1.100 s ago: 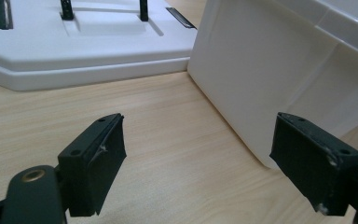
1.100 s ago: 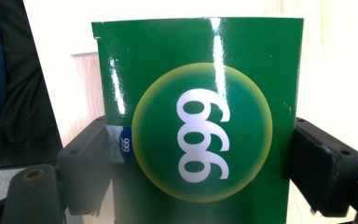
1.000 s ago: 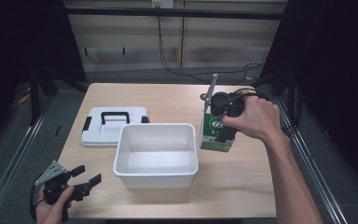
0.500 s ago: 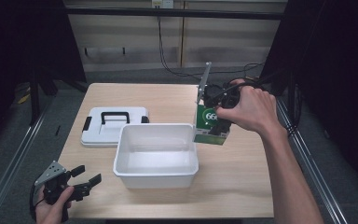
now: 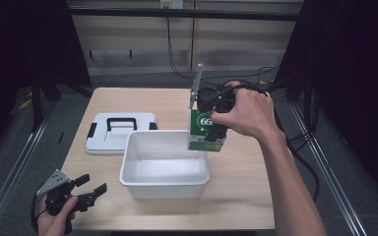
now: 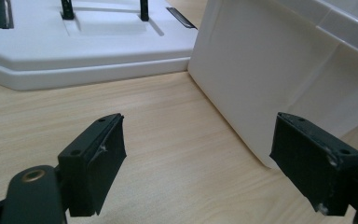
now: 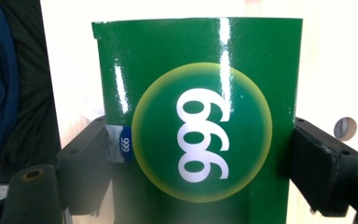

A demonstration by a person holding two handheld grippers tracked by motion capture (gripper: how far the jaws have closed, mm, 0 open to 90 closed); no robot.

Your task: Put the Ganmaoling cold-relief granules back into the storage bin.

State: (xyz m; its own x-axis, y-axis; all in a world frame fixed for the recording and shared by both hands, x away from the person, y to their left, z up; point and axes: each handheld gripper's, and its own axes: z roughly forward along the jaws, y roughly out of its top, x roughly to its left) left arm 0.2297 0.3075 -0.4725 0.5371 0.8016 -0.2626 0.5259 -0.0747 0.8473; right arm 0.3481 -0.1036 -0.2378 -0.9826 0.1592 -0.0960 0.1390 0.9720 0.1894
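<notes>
Worktop (image 5: pixel 256 196): pale wood, carries every item listed below; bare along its near right side.

White tub (image 5: pixel 163 183): open-topped, rectangular, set at the middle of the worktop with its mouth up, so it is ready to receive things. Nothing shows inside it.

White lid (image 5: pixel 120 135): lies flat just beside the tub's far left corner, black handle uppermost, black latches at its ends. Its place off the tub is what leaves the mouth free.

Green carton (image 5: pixel 204 132): glossy, printed with a yellow-rimmed disc and the white figures "666". Held off the worktop, tilted, above the tub's far right corner. Judged to be on its way into the tub.

Right gripper (image 5: pixel 215 129): fingers closed on the carton's two opposite sides, pads pressed flat on them. The side grip keeps the carton's base free for setting down.

Left gripper (image 5: pixel 89 189): low at the near left corner of the worktop, fingers spread wide with nothing between them, pointed toward the tub's near wall. Judged idle, kept clear of the other arm.
</notes>
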